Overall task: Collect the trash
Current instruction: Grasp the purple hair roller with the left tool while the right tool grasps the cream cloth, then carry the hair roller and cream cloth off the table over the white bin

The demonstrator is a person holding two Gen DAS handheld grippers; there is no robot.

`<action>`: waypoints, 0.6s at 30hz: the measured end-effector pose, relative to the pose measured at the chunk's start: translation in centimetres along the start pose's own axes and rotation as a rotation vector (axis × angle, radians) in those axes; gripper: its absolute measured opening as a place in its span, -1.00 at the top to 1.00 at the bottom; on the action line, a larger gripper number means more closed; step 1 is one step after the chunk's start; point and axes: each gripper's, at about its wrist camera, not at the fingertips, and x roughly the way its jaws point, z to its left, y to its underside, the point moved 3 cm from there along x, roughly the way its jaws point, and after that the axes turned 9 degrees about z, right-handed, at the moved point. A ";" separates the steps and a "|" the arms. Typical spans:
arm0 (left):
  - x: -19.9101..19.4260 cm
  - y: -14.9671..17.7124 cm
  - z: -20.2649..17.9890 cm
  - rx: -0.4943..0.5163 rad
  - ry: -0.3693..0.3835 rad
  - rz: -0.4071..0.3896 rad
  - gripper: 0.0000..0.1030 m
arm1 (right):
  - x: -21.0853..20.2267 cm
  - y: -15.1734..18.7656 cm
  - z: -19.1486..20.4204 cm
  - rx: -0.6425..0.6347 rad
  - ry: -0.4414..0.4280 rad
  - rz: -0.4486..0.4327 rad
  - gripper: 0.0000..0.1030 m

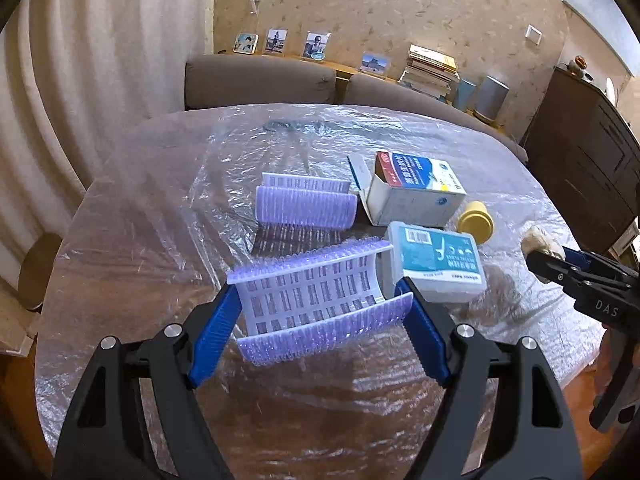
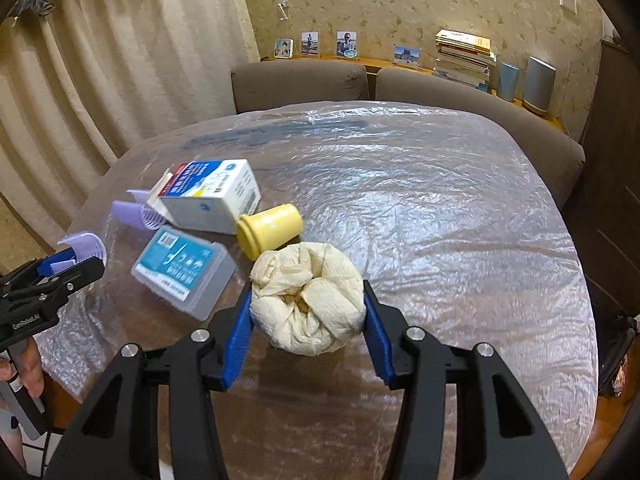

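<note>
Only from the right wrist, a hand (image 2: 24, 364) shows beside the table (image 2: 440, 240).

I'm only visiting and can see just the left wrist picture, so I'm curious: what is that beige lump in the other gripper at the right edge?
Observer: A crumpled cream paper wad. The right gripper clamps it between both blue pads.
Operator: And the yellow thing behind the clear case?
Observer: A small yellow cup, lying on its side beside the white box.
Operator: Who carries my gripper?
Observer: A person's hand grips the handle of the left gripper, which holds the purple bristled piece.
</note>
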 end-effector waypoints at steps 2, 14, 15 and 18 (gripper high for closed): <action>-0.2 0.3 -0.1 0.005 0.004 0.003 -0.53 | -0.3 0.4 0.4 -0.007 -0.007 0.003 0.04; -1.4 2.5 -0.9 0.039 0.009 0.012 -0.53 | -2.0 3.0 2.5 -0.031 -0.075 0.023 0.04; -1.6 2.7 -1.0 0.041 0.013 0.013 -0.53 | -2.1 3.1 2.6 -0.031 -0.080 0.024 0.04; -2.0 3.0 -1.1 0.048 0.019 0.013 -0.53 | -2.6 3.6 2.9 -0.031 -0.106 0.029 0.04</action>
